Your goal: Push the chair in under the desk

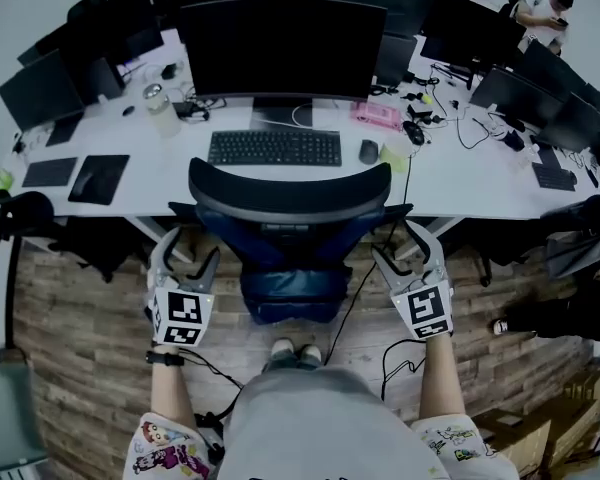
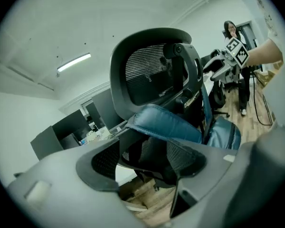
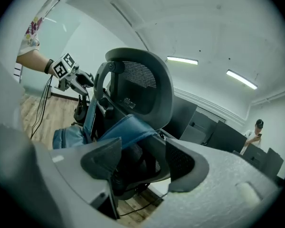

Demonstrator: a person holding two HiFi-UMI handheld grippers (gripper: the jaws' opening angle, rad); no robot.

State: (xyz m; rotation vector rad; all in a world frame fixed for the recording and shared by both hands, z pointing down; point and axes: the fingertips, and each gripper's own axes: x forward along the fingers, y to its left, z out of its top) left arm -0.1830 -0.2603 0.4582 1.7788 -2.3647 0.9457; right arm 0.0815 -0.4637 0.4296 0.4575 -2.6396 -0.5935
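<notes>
The black mesh-backed office chair (image 1: 290, 193) stands in front of the white desk (image 1: 460, 173), its backrest toward me and something blue (image 1: 290, 288) draped over its back. My left gripper (image 1: 185, 256) is at the chair's left side and my right gripper (image 1: 410, 256) at its right side, both at seat height. In the left gripper view the left gripper (image 2: 147, 163) is open, with the chair (image 2: 152, 70) just beyond the jaws. The right gripper (image 3: 142, 163) is open too, facing the chair (image 3: 142, 84) from the other side. Neither pair of pads presses on anything.
On the desk are a large monitor (image 1: 280, 43), a keyboard (image 1: 275, 148), a mouse (image 1: 369, 151), a bottle (image 1: 162, 108) and a pink object (image 1: 377, 116). Cables (image 1: 355, 298) trail over the wooden floor. Other dark chairs (image 1: 20, 213) (image 1: 580, 238) flank the spot. A person (image 1: 545, 13) stands far back right.
</notes>
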